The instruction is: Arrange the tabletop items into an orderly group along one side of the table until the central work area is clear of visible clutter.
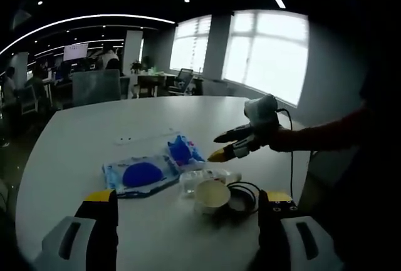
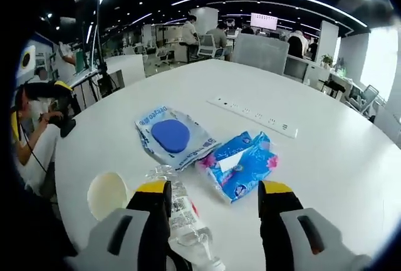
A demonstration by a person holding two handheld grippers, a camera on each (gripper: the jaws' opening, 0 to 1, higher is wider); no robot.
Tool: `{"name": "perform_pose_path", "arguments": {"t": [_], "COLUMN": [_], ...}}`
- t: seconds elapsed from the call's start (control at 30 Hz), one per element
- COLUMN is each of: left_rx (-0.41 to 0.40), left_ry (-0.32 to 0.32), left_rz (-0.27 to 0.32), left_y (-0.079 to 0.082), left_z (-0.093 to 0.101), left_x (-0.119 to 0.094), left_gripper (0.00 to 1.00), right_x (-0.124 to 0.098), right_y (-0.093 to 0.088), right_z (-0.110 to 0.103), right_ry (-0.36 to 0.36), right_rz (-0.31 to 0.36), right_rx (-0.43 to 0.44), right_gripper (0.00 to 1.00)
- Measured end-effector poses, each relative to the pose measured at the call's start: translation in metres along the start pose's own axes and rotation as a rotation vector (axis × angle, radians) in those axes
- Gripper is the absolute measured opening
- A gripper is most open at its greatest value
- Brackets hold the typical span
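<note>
Gathering step on white worktop [image 2: 326, 152]: right gripper [image 2: 213, 199] with fingers released over clear bottle [image 2: 178, 211], beside blue tissue pack [image 2: 241, 164] and wipes pouch [image 2: 170, 136]; left gripper [image 1: 188, 205] likewise released; next, closing on bottle.

glossy plastic packets [image 2: 172, 136], matt white table [image 2: 326, 158]

Beyond the tabletop [image 2: 351, 158], an open office is seen, with a wall screen [image 2: 264, 20] hung at the far end. Seated people [image 2: 219, 36] at desks are found below and left of that screen. Bright windows [image 1: 266, 52] are set along one wall, with a desk chair [image 1: 183, 80] placed before them.
</note>
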State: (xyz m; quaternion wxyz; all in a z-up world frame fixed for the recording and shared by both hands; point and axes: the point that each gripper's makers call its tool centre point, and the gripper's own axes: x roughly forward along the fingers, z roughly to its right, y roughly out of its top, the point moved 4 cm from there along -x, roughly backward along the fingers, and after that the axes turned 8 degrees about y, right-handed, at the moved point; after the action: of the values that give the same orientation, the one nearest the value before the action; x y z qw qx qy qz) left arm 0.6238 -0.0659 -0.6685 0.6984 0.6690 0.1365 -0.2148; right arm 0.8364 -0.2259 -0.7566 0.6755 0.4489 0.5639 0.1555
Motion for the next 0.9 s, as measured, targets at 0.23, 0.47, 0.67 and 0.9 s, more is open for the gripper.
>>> {"name": "perform_pose_path", "arguments": {"t": [0.23,0.47,0.67,0.9], "left_rx": [0.000,-0.001,0.002,0.005], "left_ry": [0.004,0.010,0.016,0.022], "left_rz": [0.000,0.001,0.009,0.010], "left_y": [0.001,0.000,0.001,0.001], "left_z": [-0.001,-0.008,-0.013,-0.016], "left_x": [-0.001,-0.003,-0.005,-0.005], "left_gripper": [0.92,0.91,0.91,0.93], "right_x": [0.015,0.026,0.038,0.051], "right_y": [0.001,0.009,0.011,0.008], "right_z": [0.008,0.021,0.026,0.033], "right_ry": [-0.026,-0.087,-0.113,-0.152], "right_rz": [0.005,0.032,0.034,0.011], "right_rx": [0.106,0.187,0.246,0.267], "right_gripper": [0.52,0.52,0.49,0.47]}}
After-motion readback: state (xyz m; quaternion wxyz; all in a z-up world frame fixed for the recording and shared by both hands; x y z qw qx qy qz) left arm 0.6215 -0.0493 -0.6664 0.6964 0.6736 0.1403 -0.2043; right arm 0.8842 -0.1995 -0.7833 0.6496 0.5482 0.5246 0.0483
